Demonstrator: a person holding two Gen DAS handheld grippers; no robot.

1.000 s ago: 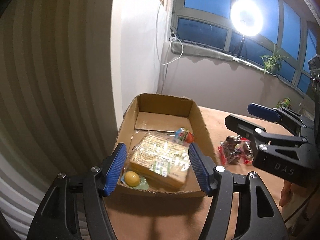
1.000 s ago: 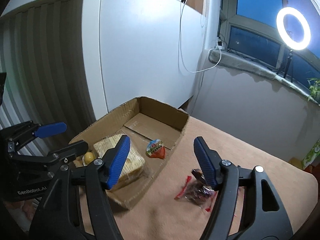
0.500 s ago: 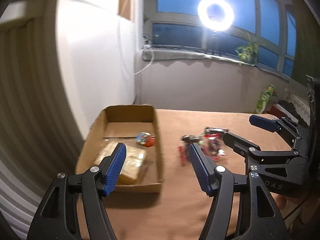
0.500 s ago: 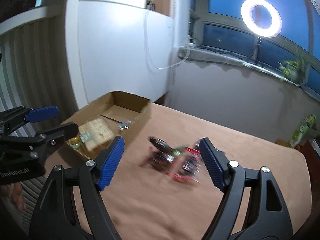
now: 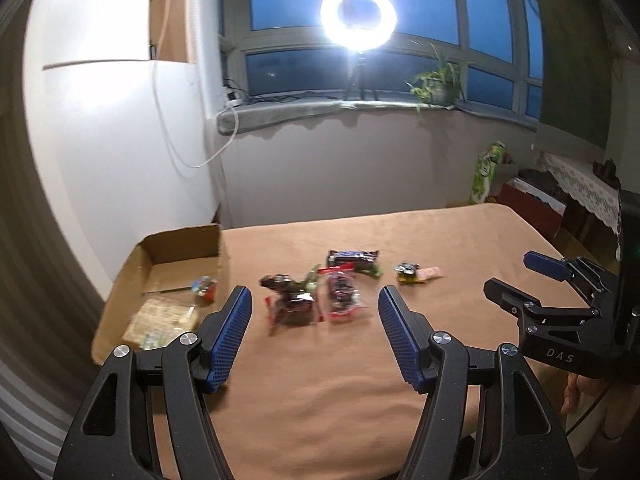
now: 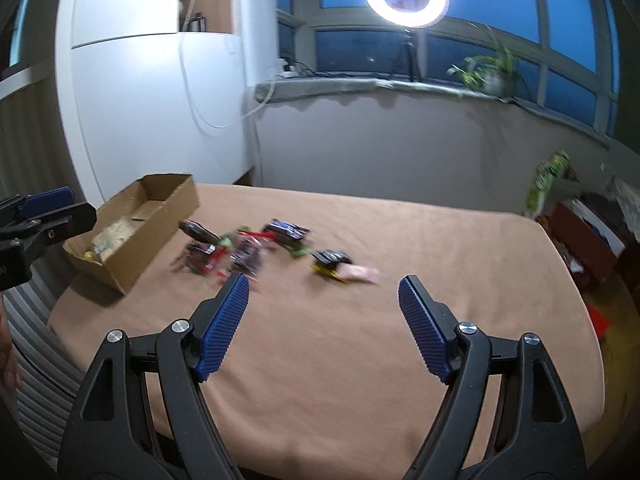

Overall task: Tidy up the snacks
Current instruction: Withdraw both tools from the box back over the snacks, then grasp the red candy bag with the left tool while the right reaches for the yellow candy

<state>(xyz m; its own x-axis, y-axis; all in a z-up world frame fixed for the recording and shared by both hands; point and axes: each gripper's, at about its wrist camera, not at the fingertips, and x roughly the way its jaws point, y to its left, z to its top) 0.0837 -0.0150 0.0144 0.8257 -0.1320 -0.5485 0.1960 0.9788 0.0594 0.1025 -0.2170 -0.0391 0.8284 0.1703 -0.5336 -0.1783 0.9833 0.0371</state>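
Note:
A cardboard box sits at the table's left edge, holding a wrapped cracker pack and a small colourful sweet; it also shows in the right wrist view. Several dark and red snack packets lie in a loose pile mid-table, also in the right wrist view. A yellow-black and pink snack lies to the right of the pile. My left gripper is open and empty, above the table before the pile. My right gripper is open and empty.
The table has a tan cloth and ends at the wall on the left. A ring light and a plant stand on the window sill. A green bag and a red box stand beyond the table's right end.
Both grippers have pulled back from the box and swung right. The views now take in the snack pile and the wider table. Both stay open and empty.

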